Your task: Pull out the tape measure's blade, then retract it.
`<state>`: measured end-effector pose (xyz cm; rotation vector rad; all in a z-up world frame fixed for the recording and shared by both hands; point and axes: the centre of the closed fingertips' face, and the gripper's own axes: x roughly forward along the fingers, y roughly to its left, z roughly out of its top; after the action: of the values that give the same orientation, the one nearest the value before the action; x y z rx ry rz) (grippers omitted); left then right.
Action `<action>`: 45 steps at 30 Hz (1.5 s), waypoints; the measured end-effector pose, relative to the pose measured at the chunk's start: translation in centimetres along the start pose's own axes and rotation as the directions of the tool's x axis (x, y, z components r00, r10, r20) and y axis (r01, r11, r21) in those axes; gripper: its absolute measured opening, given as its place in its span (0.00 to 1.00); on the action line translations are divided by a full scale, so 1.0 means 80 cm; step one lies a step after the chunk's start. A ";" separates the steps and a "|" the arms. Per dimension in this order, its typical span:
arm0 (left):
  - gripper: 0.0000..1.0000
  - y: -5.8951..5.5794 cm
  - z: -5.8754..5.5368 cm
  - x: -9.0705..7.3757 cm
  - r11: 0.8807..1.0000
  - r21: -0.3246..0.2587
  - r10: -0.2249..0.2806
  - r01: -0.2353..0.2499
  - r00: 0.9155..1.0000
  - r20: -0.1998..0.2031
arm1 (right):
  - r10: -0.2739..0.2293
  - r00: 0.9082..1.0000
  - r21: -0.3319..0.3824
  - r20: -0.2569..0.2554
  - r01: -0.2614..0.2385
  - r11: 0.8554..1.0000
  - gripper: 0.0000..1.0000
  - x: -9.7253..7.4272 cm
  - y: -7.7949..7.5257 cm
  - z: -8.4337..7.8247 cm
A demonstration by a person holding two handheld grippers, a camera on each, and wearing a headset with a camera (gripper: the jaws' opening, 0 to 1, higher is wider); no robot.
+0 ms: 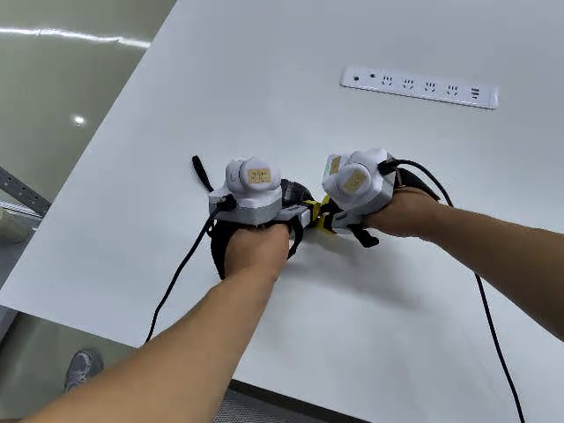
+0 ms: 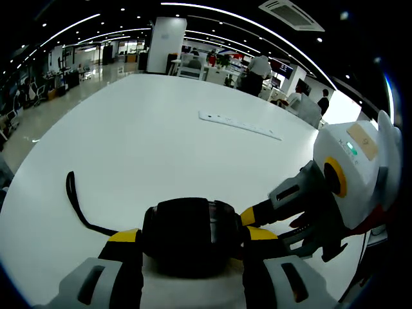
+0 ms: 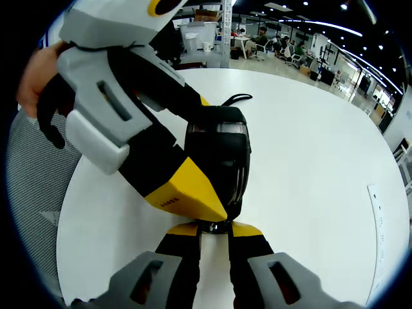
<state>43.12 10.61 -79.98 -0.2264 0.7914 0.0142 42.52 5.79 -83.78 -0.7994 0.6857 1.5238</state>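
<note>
clamped the black rounded tape measure (image 2: 187,225) by its sides in the left gripper (image 2: 193,237), at the near part of the white worktop (image 1: 370,317). pinched the small metal blade tip (image 3: 215,224) at the case's mouth in the right gripper (image 3: 215,230), jaws narrow. trailed a black wrist strap (image 2: 74,203) across the worktop beside the case. saw a long white power strip (image 1: 419,86) farther back, well apart.

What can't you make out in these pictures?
- Blade: in the right gripper view, the right gripper crowds the mouth of the tape, so I cannot tell whether any blade is out or gripped.
- Tape's print: too dark to read in both gripper views.
- Power strip markings: too small in the head view.
- Strap: its near end runs behind the tape in the left gripper view.
</note>
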 end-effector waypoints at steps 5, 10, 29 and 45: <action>0.60 0.000 0.001 0.000 1.000 0.006 0.008 -0.008 1.000 0.009 | -0.016 1.000 0.004 0.000 0.016 1.000 0.13 0.002 -0.002 -0.002; 0.61 0.000 0.002 0.000 0.999 0.043 0.004 -0.004 1.000 0.006 | -0.046 0.998 0.091 0.032 0.043 0.995 0.26 0.002 -0.006 -0.003; 0.73 0.003 0.006 -0.017 0.985 0.165 -0.050 0.048 0.999 0.008 | -0.129 0.988 0.228 0.087 0.106 0.968 0.40 -0.035 -0.001 0.002; 0.81 0.017 -0.021 -0.049 0.974 0.217 -0.073 0.073 0.997 -0.007 | -0.194 0.974 0.326 0.113 0.148 0.934 0.51 -0.067 0.032 0.000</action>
<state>39.06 11.84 -78.63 -0.0482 0.7764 -0.1409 40.16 2.38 -79.47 -0.4871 0.7111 1.2585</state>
